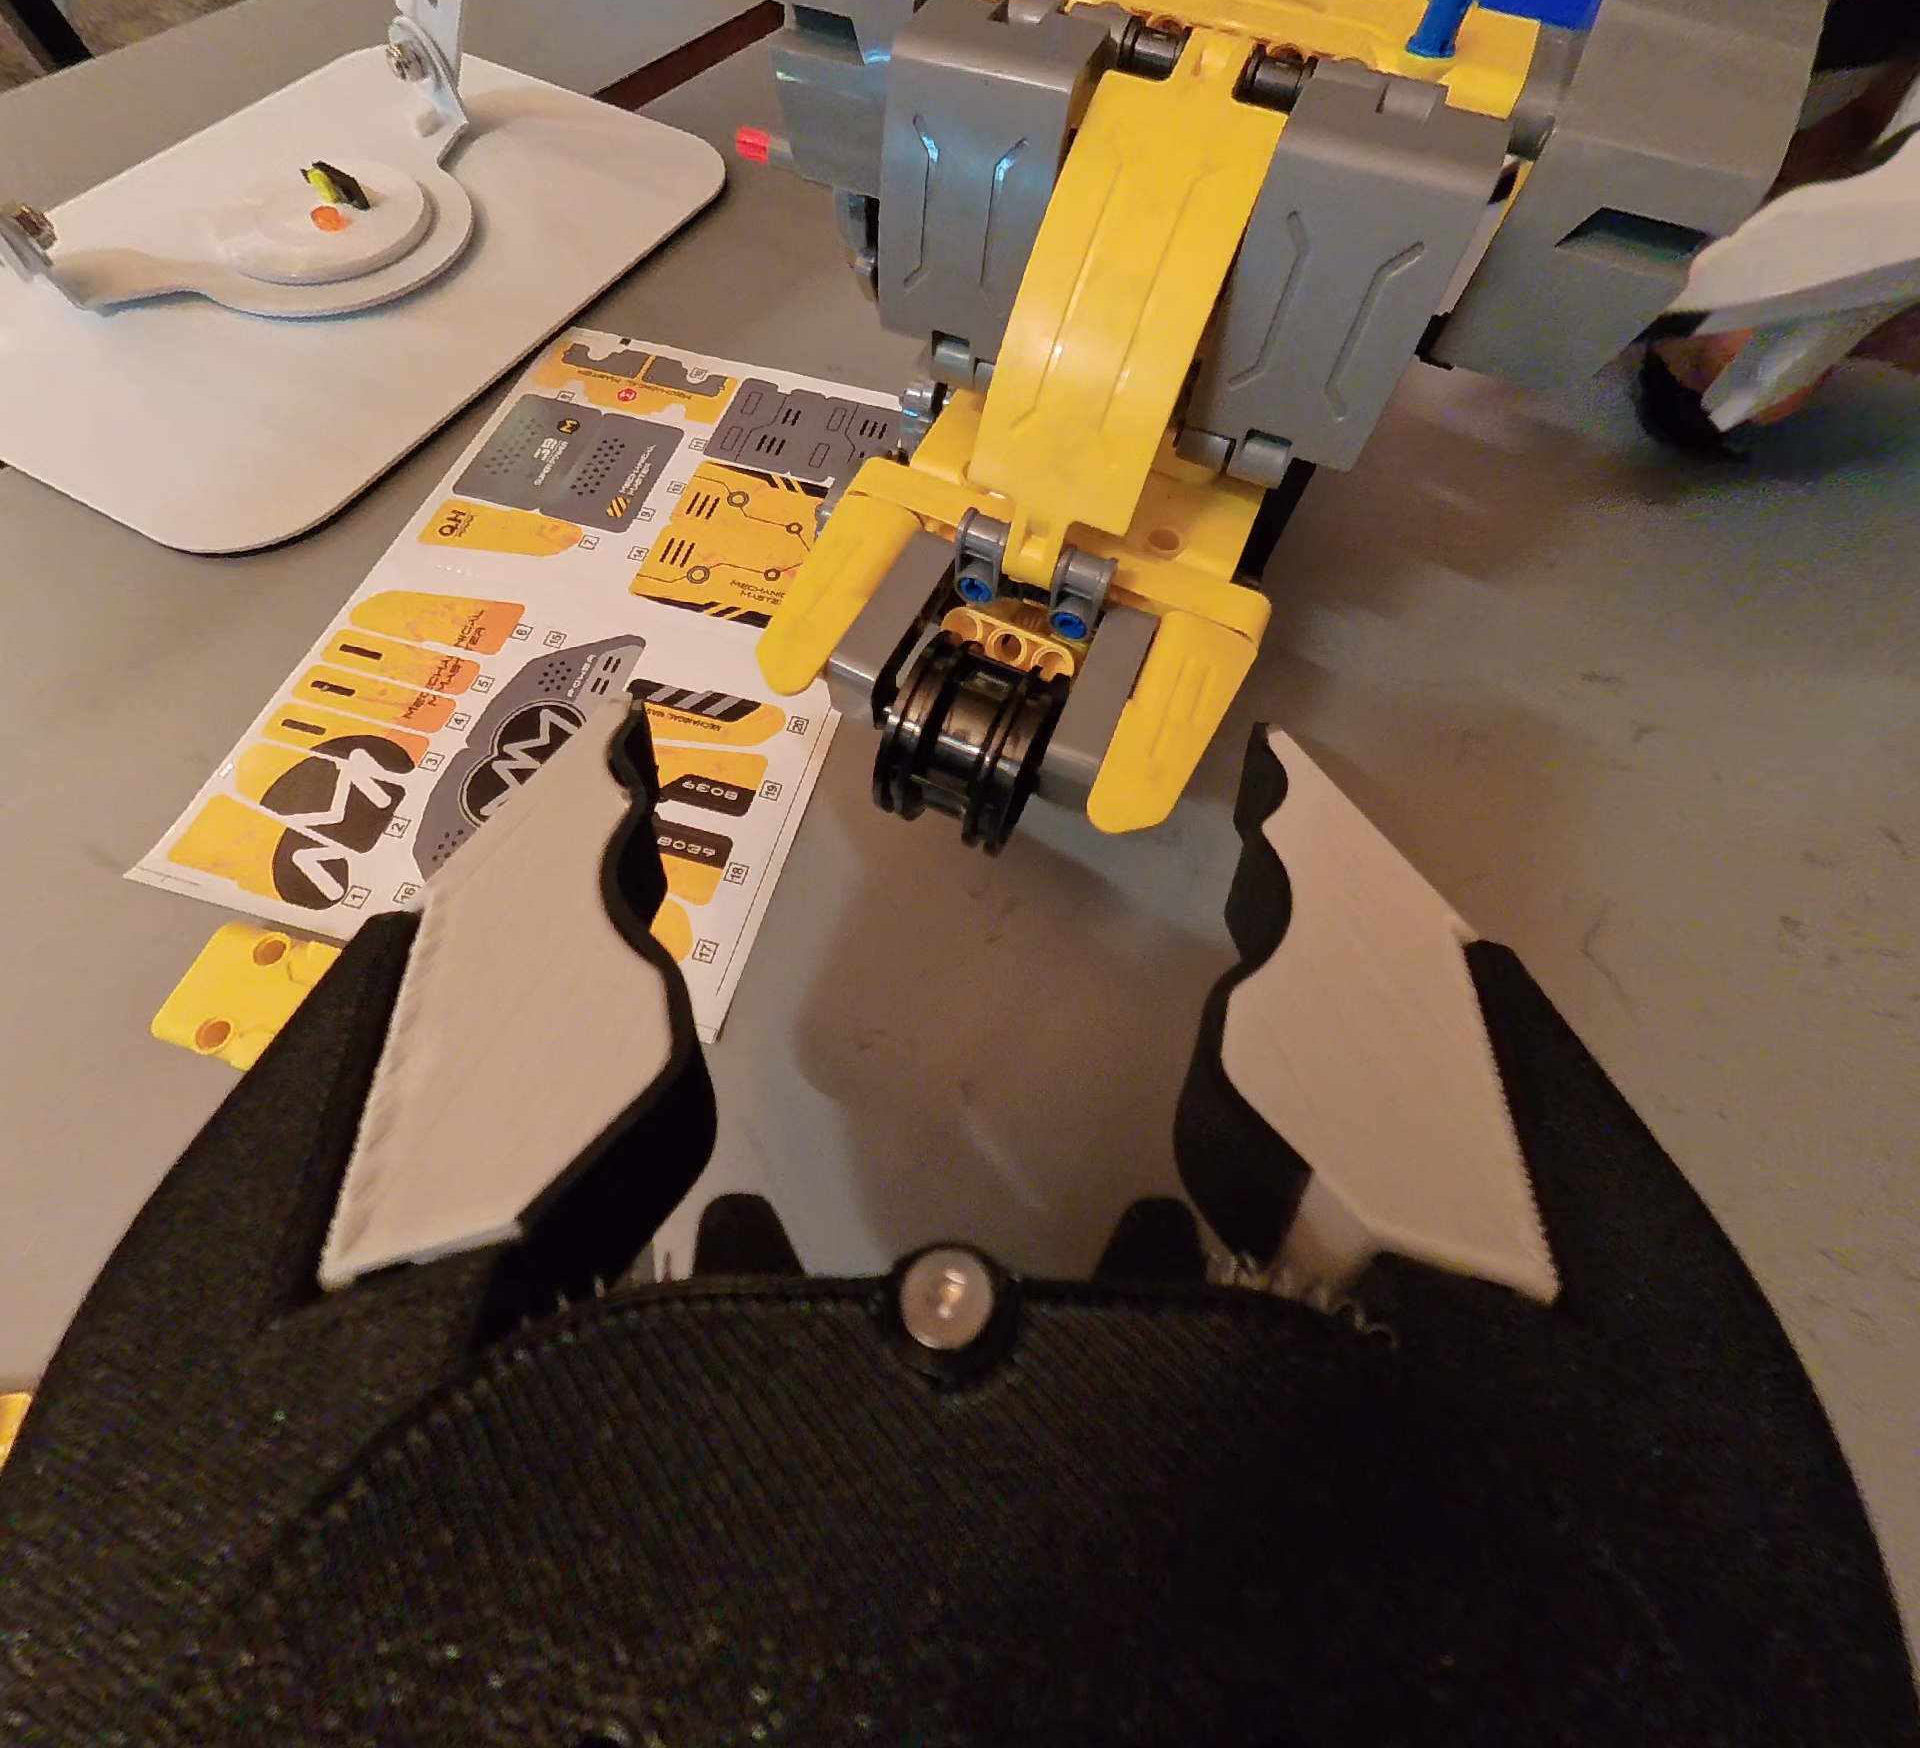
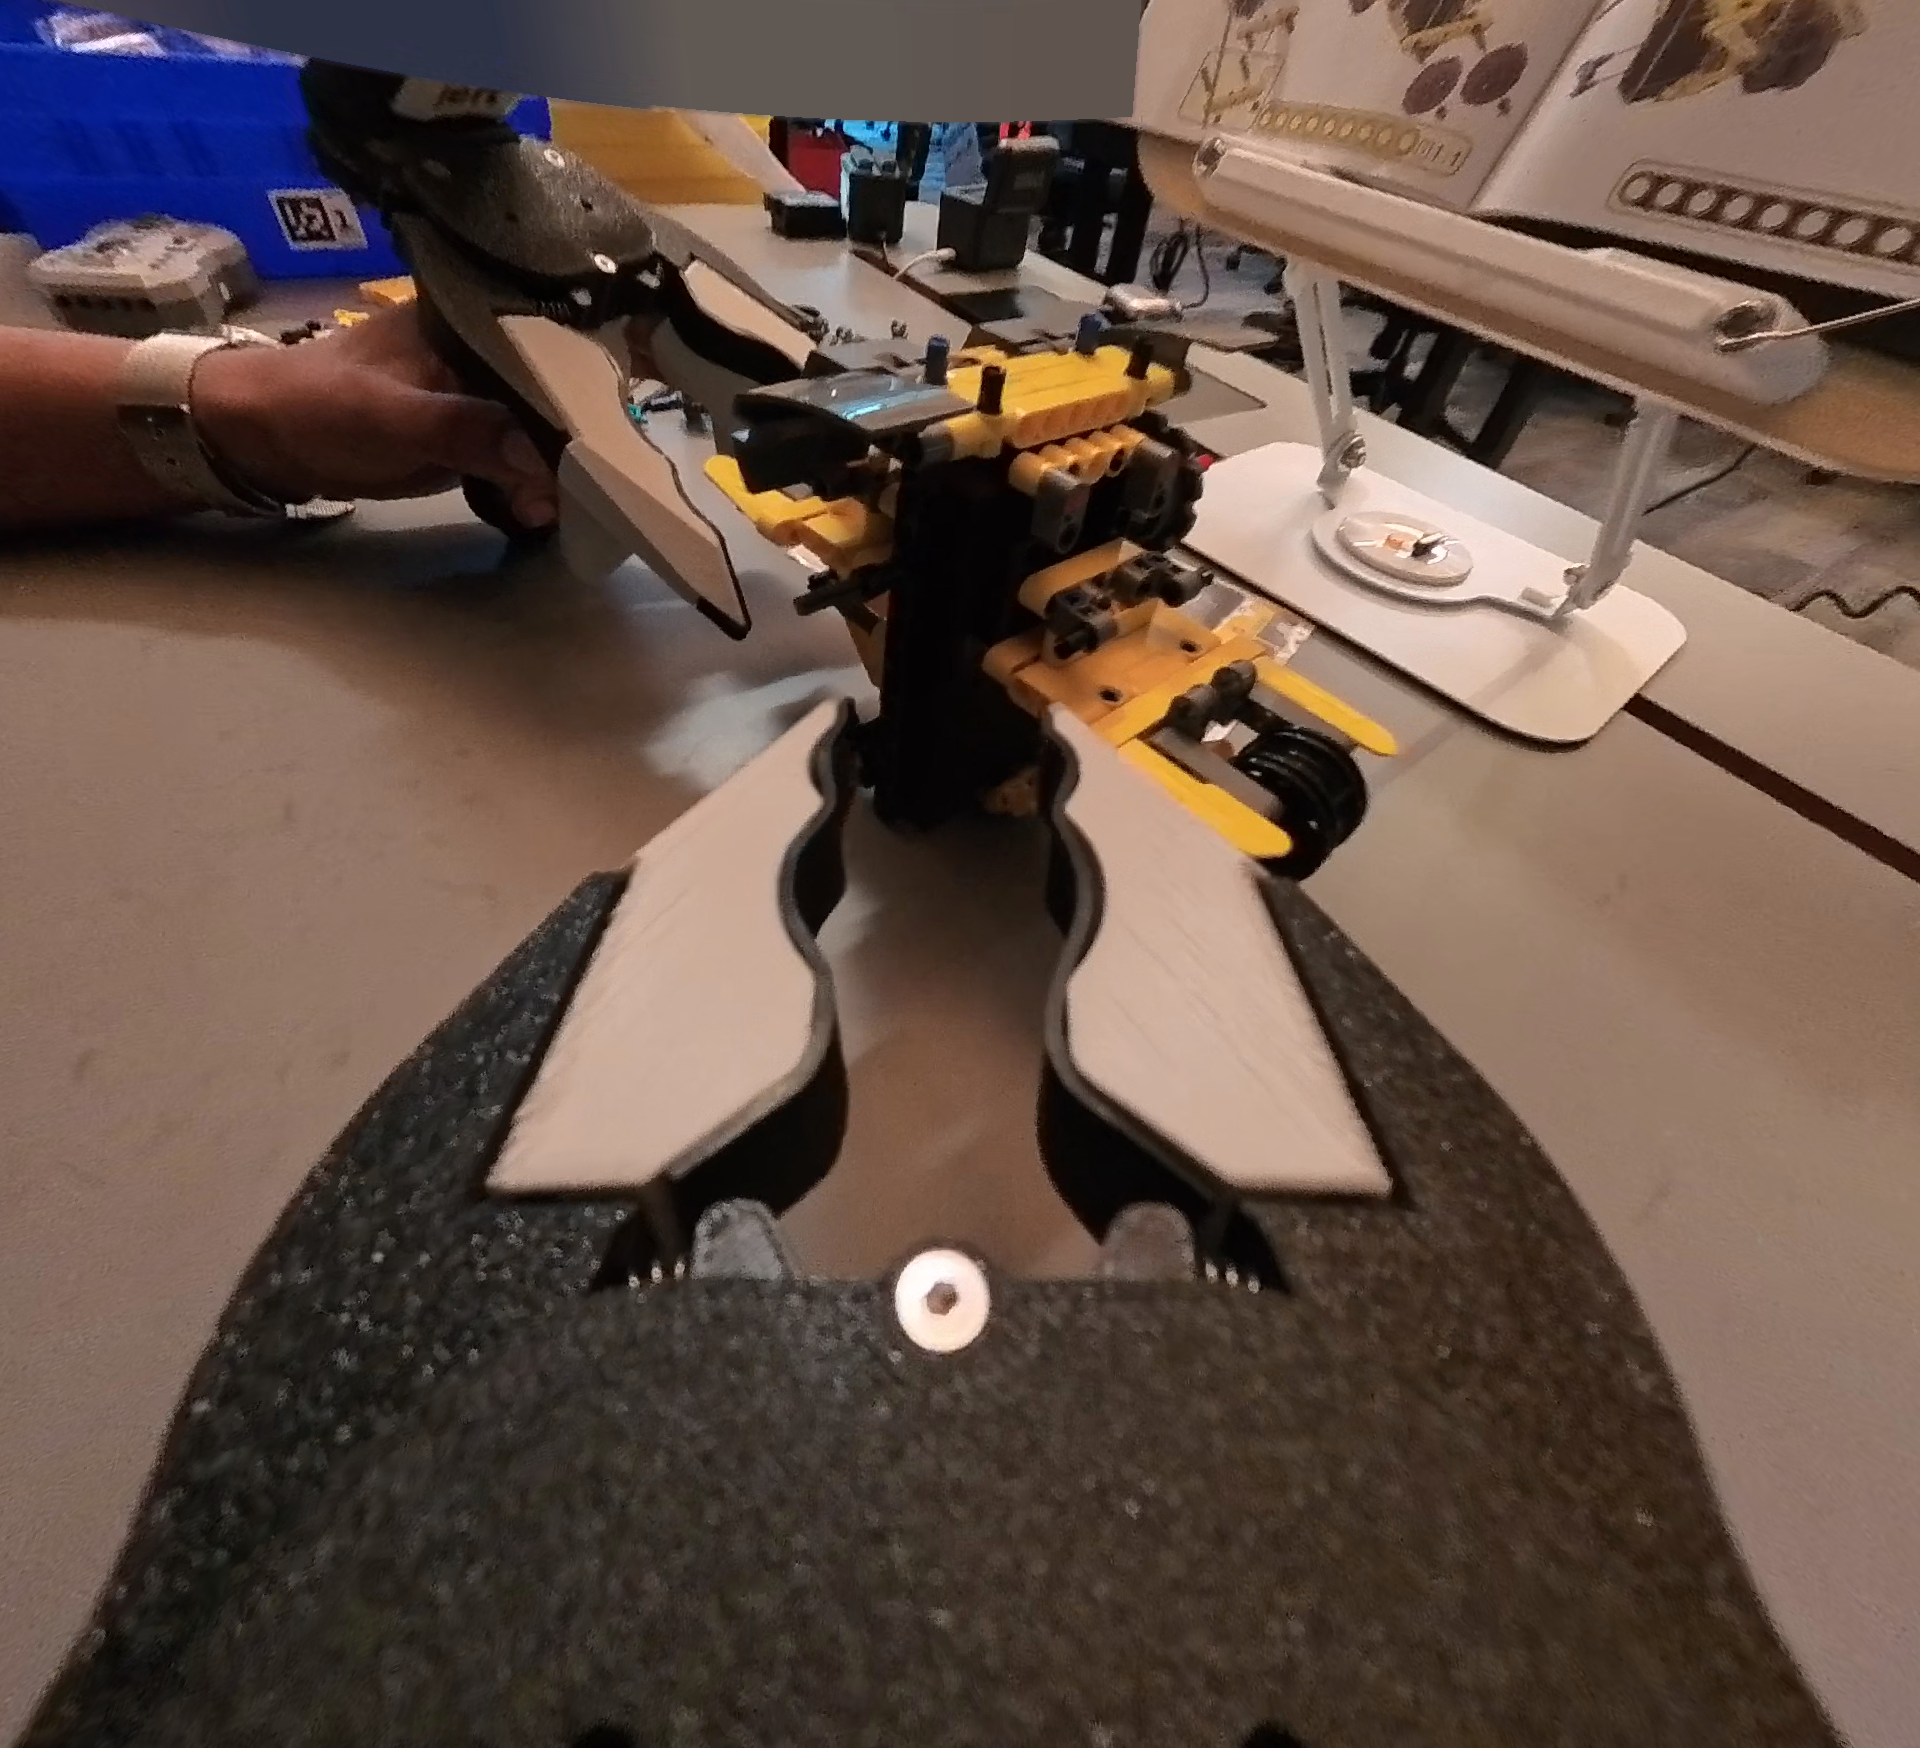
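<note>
My left gripper [image 1: 945,742] hangs spread below the toy vehicle [image 1: 1132,327] at frame centre, while my right gripper [image 2: 951,722], nearer, straddles its base, contact unconfirmed.

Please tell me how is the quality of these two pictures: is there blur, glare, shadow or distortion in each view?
Left wrist view: mostly sharp, warm light; the brick model casts a soft shadow on the grey table; straight edges bend from the wide-angle lens. Right wrist view: softer, with motion blur on the booklet stand and the left gripper; a glare patch lies on the table beside the model.
</note>
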Tool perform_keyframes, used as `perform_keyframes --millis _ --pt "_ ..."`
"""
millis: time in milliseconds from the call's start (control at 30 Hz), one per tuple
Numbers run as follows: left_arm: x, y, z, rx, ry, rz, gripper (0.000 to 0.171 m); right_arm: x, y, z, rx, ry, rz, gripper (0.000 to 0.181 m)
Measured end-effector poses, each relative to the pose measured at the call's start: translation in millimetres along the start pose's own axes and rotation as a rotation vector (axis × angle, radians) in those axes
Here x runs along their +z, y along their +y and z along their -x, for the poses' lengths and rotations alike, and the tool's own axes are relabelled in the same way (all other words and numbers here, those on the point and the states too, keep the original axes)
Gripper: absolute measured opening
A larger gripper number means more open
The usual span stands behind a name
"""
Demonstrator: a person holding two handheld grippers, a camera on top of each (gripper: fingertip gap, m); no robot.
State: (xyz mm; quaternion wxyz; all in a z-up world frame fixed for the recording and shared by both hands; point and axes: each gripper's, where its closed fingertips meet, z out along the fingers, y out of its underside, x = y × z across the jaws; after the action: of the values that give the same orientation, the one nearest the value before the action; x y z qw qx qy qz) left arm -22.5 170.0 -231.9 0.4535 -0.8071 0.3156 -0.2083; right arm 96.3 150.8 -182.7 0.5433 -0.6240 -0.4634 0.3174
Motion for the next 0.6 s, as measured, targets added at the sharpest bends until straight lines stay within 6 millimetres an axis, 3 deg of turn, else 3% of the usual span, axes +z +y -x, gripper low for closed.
perform_keyframes --millis 233,367,600 --pt "-1.2 -1.4 1.0 -0.019 0.008 -0.011 0.109 -5.4 -9.0 -11.4 0.039 0.048 -0.064 0.030" --pt "-2.7 -2.9 2.4 -0.043 0.019 -0.024 0.109 -12.7 -19.2 -32.1 0.125 0.134 -0.126 0.010" --pt "-2.8 -3.2 2.3 -0.049 0.026 -0.026 0.110 -27.0 -31.1 -56.4 0.295 0.189 -0.231 0.004"
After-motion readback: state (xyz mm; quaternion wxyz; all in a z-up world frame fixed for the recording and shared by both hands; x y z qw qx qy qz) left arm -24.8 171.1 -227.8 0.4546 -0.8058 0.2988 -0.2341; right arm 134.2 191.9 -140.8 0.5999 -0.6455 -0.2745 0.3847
